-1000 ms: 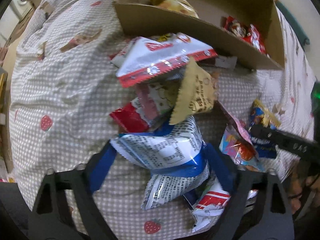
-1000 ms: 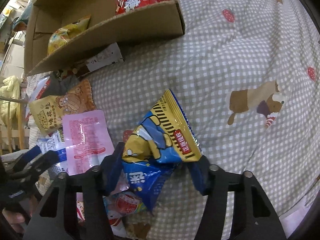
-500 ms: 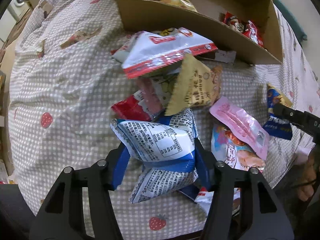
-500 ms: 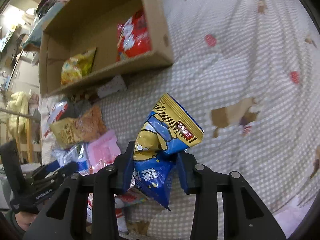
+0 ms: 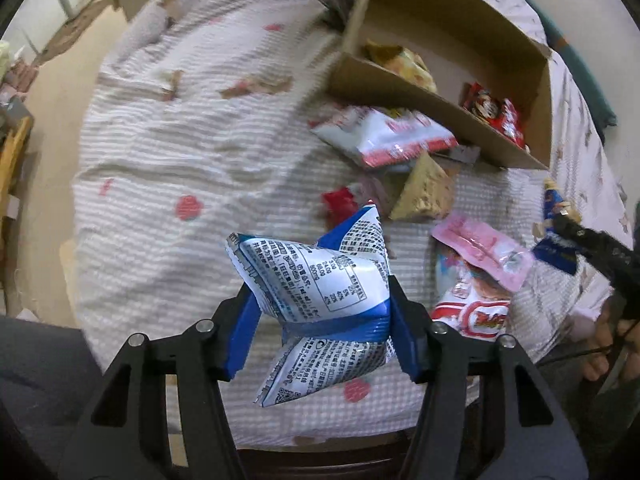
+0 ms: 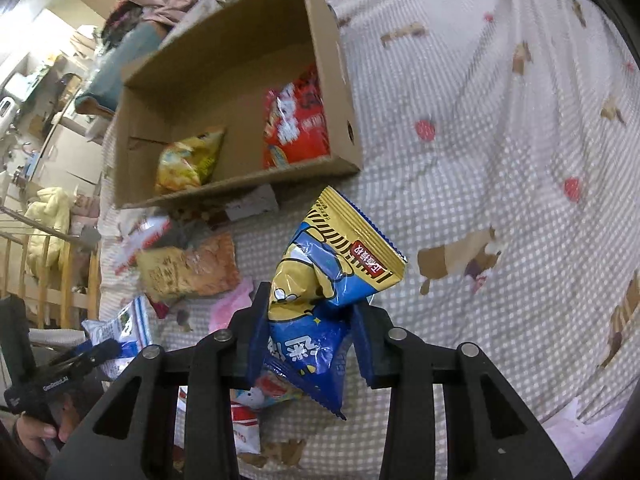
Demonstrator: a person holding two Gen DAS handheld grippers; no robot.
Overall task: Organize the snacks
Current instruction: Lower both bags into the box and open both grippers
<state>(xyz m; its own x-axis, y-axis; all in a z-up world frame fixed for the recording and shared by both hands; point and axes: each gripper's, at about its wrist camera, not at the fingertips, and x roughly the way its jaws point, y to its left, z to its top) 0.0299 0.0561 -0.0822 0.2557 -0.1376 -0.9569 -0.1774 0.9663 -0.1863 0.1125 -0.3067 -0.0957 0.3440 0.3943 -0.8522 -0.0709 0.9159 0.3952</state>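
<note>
Left tongs [image 5: 320, 320] clamp a white-blue packet [image 5: 320, 280], right tongs [image 6: 308, 340] a blue-yellow packet [image 6: 320, 280], both above the bed [image 6: 500, 140]; cardboard box [image 6: 336, 80] at eleven o'clock holds two bags, several snacks remain loose.

Left claw [image 5: 320, 320]: matte black forked frame, triangular cut-outs, round silver screws on each arm, blue flat fingers [image 5: 244, 336].
Right claw [image 6: 308, 340]: same black frame, silver screws, dark blue fingers [image 6: 256, 344].
White lettering along black handle of left claw, seen from right wrist.
</note>
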